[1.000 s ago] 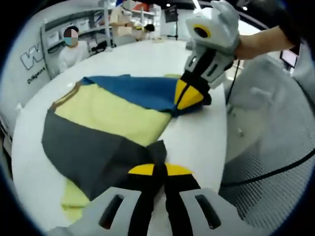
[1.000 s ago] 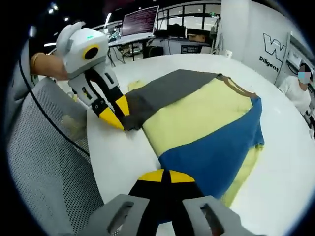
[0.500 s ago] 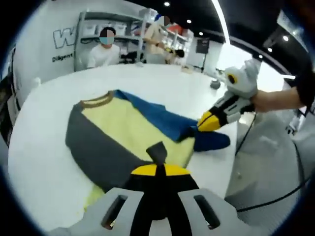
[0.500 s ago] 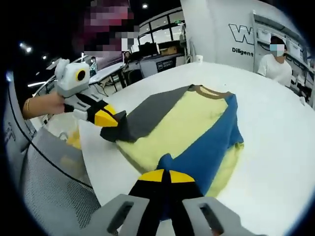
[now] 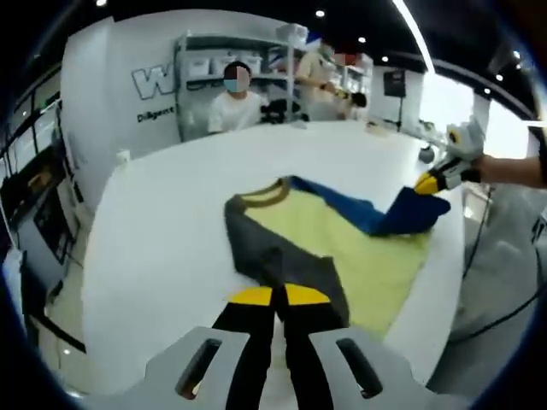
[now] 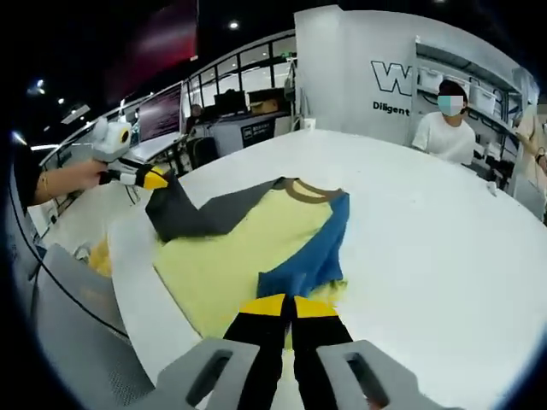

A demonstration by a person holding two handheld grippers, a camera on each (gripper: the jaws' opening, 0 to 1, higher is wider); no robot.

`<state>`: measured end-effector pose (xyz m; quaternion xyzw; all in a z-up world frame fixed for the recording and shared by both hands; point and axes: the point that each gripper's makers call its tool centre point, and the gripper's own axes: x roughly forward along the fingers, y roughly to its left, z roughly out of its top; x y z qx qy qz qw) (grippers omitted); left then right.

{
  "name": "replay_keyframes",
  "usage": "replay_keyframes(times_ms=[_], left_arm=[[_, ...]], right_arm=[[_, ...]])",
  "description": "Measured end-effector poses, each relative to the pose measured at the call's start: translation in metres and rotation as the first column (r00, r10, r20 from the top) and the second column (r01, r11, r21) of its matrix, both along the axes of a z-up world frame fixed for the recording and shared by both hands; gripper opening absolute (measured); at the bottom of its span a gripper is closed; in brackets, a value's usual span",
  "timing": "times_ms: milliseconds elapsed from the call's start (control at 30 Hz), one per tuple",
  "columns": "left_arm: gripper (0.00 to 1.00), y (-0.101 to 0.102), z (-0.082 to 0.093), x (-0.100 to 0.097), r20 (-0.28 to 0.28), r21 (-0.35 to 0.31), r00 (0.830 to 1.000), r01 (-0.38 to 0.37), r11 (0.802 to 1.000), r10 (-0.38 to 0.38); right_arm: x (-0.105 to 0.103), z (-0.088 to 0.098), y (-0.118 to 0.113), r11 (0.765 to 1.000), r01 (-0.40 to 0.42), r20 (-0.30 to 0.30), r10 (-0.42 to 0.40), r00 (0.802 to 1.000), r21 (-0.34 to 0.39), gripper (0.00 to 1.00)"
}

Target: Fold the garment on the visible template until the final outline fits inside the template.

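Wall lettering (image 6: pixel 402 81) reads "W", "Diligent"; both claws pinch garment (image 5: pixel 342 248) sleeves.

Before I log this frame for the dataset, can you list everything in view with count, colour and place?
shirt: one, yellow body, grey sleeve, blue sleeve, brown collar; spread on the table, both sleeves pulled outward.
table: one, white, under the shirt.
seated person: one, white top; at the table's far side.
shelves: white, holding boxes, against the wall behind that person.
wall lettering: dark, on the white wall.
monitors: several, on desks behind the left gripper.
left gripper: one, black and yellow tips, shut on the grey sleeve.
right gripper: one, black and yellow tips, shut on the blue sleeve.
hands: one behind each gripper, at the edges of the two views.
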<state>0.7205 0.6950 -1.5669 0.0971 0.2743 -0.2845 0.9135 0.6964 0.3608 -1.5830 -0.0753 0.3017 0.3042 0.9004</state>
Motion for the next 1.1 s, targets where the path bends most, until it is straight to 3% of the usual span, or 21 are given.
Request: replay_keyframes(times_ms=[267,433,567,633,933,1100], left_arm=[[0.00,0.033,0.019,0.030,0.055,0.027,0.997,-0.058,0.998,0.056],[0.00,0.042,0.019,0.037,0.062,0.061,0.996,-0.061,0.996,0.057],[0.00,0.052,0.020,0.045,0.050,0.037,0.996,-0.075,0.996,0.073],[0.00,0.061,0.023,0.050,0.061,0.071,0.994,-0.090,0.993,0.085],[0.00,0.093,0.027,0.072,0.064,0.104,0.990,-0.128,0.986,0.122],[0.00,0.113,0.028,0.083,0.074,0.127,0.982,-0.181,0.975,0.173]], right_arm=[[0.032,0.015,-0.022,0.999,0.036,0.048,-0.035,0.998,-0.018,0.00],[0.038,0.025,-0.024,0.998,0.048,0.070,-0.046,0.996,-0.035,0.00],[0.043,0.031,-0.030,0.997,0.061,0.081,-0.057,0.995,-0.040,0.00],[0.047,0.033,-0.037,0.996,0.073,0.088,-0.069,0.994,-0.050,0.00],[0.070,0.044,-0.074,0.986,0.142,0.145,-0.127,0.981,-0.093,0.00],[0.100,0.056,-0.103,0.977,0.185,0.183,-0.164,0.969,-0.104,0.00]])
